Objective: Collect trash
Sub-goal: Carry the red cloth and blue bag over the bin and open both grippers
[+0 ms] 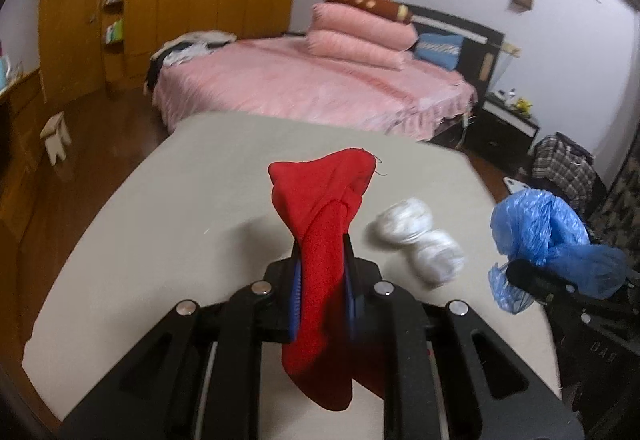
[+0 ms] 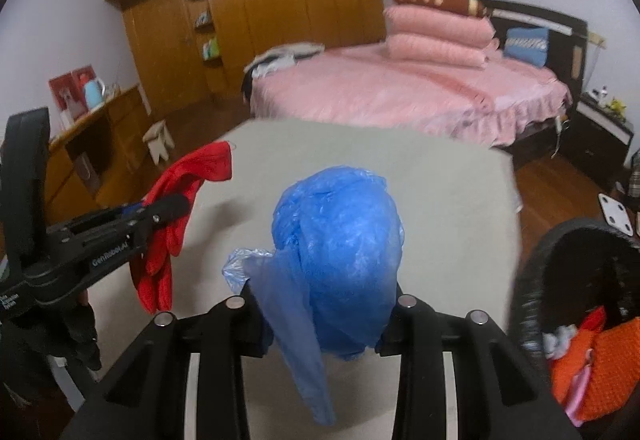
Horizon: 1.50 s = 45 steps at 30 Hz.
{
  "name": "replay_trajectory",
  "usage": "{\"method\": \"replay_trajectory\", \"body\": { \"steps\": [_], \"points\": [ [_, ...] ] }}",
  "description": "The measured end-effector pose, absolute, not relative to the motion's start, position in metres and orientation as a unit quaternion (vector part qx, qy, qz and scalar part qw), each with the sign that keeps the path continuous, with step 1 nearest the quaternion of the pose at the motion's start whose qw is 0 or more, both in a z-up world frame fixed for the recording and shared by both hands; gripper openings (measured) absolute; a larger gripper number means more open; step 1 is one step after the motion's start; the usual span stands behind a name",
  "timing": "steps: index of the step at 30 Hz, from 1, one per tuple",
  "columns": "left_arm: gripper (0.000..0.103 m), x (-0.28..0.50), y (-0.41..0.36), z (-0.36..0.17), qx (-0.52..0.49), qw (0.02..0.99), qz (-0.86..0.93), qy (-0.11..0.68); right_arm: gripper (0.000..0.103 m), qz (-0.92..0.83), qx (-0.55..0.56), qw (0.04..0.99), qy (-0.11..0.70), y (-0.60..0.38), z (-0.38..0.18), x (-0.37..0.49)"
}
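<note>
My left gripper (image 1: 322, 260) is shut on a red cloth (image 1: 320, 208) and holds it above the beige table (image 1: 160, 224). The cloth hangs down between the fingers. In the right wrist view the left gripper (image 2: 176, 206) and red cloth (image 2: 184, 176) show at the left. My right gripper (image 2: 332, 304) is shut on a crumpled blue plastic bag (image 2: 340, 240) held over the table (image 2: 440, 208). The bag hides the fingertips. The bag (image 1: 552, 232) also shows at the right of the left wrist view. A white crumpled plastic wad (image 1: 416, 236) lies on the table between the grippers.
A dark bin (image 2: 576, 280) with orange and pink items inside stands at the table's right edge. Behind the table is a pink bed (image 1: 304, 84) with stacked pillows, a wooden wardrobe (image 2: 260, 8), a small stool (image 1: 56, 136) and a checked bag (image 1: 564, 164) on the floor.
</note>
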<state>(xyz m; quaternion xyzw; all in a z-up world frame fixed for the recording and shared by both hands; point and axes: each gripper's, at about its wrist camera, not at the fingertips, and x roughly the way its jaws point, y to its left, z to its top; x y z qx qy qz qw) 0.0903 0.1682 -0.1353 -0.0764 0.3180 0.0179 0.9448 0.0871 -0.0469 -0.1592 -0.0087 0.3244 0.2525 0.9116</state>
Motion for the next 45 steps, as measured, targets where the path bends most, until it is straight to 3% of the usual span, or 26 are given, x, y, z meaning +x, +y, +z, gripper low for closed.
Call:
{"method": "replay_trajectory", "body": {
  "steps": [18,45],
  "points": [
    [0.016,0.094,0.019,-0.067,-0.017,0.958,-0.116,0.261,0.035,0.158,0.058,0.958,0.234,-0.169,-0.095,0.073],
    [0.018,0.133,-0.15,-0.078,0.05,0.925,-0.274,0.257,0.035,-0.003,0.083,0.969,0.233,-0.325,-0.111,0.067]
  ]
}}
